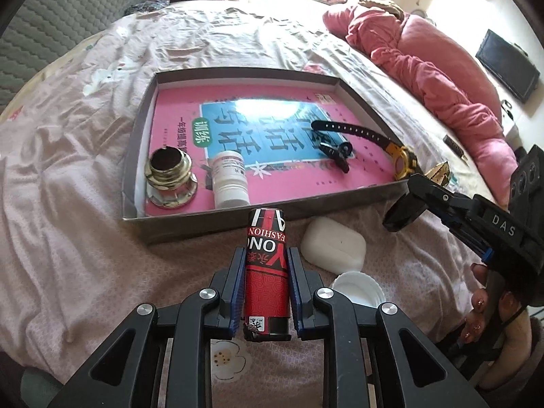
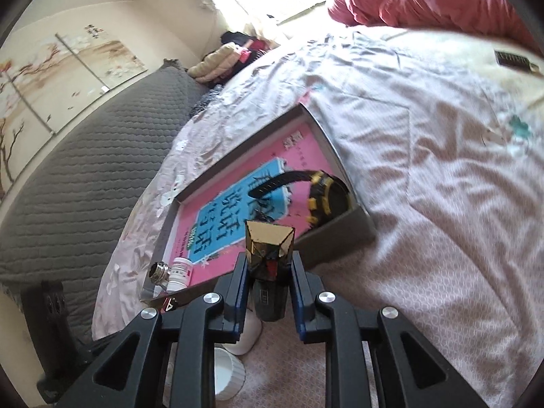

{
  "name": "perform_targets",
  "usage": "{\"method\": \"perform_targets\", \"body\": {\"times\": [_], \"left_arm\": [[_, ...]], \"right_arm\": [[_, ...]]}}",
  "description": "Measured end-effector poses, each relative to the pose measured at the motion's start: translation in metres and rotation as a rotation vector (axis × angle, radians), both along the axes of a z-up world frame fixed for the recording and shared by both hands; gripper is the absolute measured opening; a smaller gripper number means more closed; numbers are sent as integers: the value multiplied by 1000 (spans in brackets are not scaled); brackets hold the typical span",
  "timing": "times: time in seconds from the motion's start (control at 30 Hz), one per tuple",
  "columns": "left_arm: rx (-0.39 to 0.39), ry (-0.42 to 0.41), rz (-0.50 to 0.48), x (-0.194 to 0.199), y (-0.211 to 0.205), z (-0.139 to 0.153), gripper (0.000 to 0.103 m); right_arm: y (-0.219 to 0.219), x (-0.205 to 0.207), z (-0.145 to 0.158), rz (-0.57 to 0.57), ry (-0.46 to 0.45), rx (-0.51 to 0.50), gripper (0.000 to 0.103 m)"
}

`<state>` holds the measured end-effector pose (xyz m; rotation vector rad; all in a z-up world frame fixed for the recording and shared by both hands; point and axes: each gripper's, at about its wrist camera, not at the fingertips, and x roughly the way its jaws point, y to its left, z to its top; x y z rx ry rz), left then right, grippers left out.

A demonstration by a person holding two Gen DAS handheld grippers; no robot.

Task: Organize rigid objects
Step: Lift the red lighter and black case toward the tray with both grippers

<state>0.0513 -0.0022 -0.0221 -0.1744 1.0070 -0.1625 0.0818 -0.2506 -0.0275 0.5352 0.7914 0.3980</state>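
A shallow grey box (image 1: 136,129) lies on the bed with a pink book (image 1: 289,176) inside. On the book lie a brass fitting (image 1: 170,176), a white pill bottle (image 1: 229,178), a black-and-yellow watch (image 1: 401,159) and a small black clip (image 1: 336,151). My left gripper (image 1: 267,265) is shut on a red-and-black lighter (image 1: 267,261), just short of the box's near wall. My right gripper (image 2: 268,272) is shut on a gold faceted object (image 2: 268,243) by the box's near right corner; it also shows in the left wrist view (image 1: 440,171).
A white soap-shaped case (image 1: 333,244) and a white round lid (image 1: 357,289) lie on the pink sheet near the box. A pink quilt (image 1: 425,54) is piled at the right. A grey padded headboard (image 2: 85,156) stands at the left. The box shows tilted in the right wrist view (image 2: 340,234).
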Motion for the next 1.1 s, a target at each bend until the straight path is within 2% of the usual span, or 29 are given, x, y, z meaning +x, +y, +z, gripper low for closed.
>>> {"method": "perform_targets", "body": {"times": [0.2,0.57,1.1], "left_arm": [[4,-30,9,-3,1,11,23],[10,-64,10,2,-7,27,23],[33,-93,20,29,-13,39,23]], "right_arm": [[2,-3,10,10,-49,-8,23],[31,-4,37,79,-183,-179,22],[50,14,52,121,-277,-259,22]]}}
